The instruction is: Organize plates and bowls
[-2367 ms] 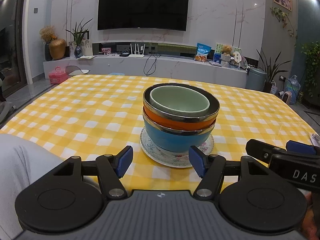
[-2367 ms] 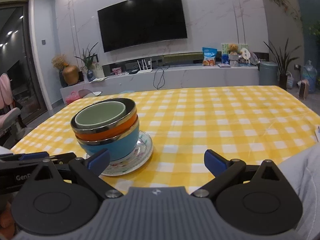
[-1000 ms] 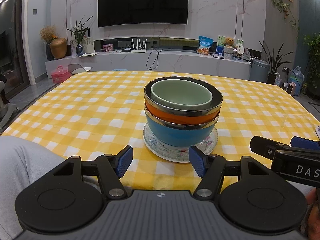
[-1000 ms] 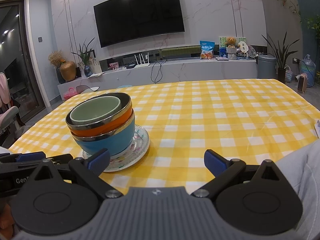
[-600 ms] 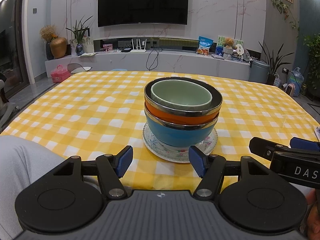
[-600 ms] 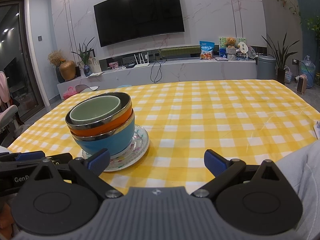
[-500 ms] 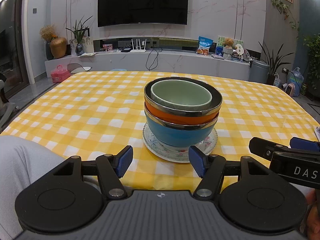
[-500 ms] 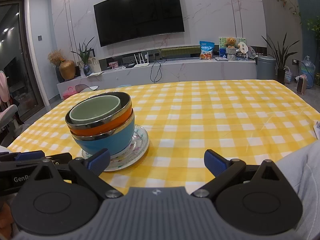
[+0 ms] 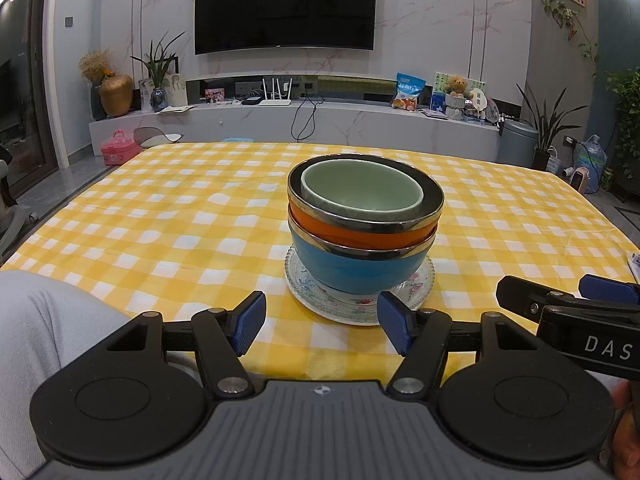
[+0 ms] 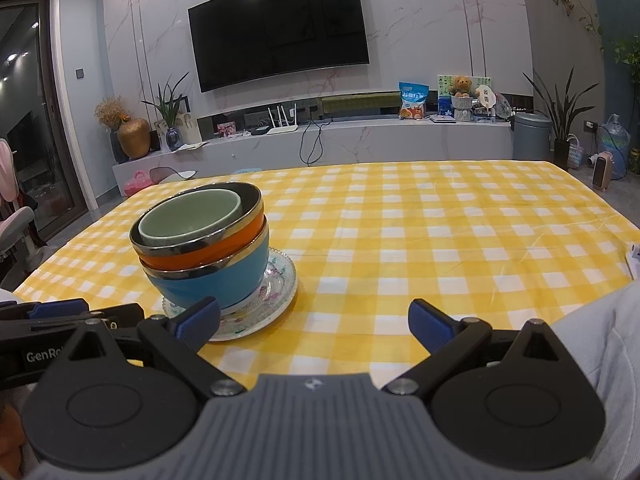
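You are in a living room, facing a wall-mounted TV [image 9: 285, 4] across a table under a yellow checked cloth [image 9: 160, 216]. The whole stack sits toward the table's near edge, about midway between its left and right edges: a patterned glass plate [image 9: 352, 308] at the bottom, a blue bowl [image 9: 356, 270] on it, an orange bowl [image 9: 360, 234] nested in that, and a pale green bowl [image 9: 362, 192] inside the top.

Your left gripper [image 9: 322, 322] hangs just short of the plate with its jaws spread and empty. Your right gripper [image 10: 314, 318] is off to the stack's right, jaws also spread wide, holding nothing.

Treat the stack as heavy for its size and breakable. The metal-banded rims look smooth and probably slippery, and the glass plate is thin at its edge. The green bowl sits loose and off-centre, so it may slide if you tilt anything. I would pinch one bowl wall at the rim, pad inside and pad outside, lifting straight up.
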The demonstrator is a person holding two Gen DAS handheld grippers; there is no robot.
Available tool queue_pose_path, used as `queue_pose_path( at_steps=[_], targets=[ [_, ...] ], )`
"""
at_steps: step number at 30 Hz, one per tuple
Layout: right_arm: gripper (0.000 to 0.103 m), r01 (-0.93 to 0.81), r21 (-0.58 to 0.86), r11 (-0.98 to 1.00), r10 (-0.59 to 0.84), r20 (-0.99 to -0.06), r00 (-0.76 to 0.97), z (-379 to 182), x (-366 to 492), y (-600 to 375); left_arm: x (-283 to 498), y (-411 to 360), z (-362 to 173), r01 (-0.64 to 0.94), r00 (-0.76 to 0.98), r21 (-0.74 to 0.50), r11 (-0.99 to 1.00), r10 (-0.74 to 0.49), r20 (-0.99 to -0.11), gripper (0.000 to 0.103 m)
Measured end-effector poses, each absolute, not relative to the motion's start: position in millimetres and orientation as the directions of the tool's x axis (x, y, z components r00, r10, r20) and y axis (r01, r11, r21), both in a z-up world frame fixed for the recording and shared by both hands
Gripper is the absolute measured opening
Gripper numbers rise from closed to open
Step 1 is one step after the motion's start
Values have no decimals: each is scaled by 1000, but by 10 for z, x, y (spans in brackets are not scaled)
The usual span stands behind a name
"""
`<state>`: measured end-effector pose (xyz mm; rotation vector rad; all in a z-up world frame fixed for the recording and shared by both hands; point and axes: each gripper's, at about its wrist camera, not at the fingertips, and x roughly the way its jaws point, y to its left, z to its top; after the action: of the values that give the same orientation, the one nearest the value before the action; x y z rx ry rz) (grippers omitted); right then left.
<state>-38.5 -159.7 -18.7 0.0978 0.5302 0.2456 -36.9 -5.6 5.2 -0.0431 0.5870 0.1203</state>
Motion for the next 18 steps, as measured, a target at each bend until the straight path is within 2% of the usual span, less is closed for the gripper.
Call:
queue_pose_path(
  at_steps=[18],
  targets=[
    [98, -207, 153, 966, 256, -490, 833, -187, -391, -1603, -367, -55, 51, -127, 825, -4, 992, 104, -555, 75]
  ],
)
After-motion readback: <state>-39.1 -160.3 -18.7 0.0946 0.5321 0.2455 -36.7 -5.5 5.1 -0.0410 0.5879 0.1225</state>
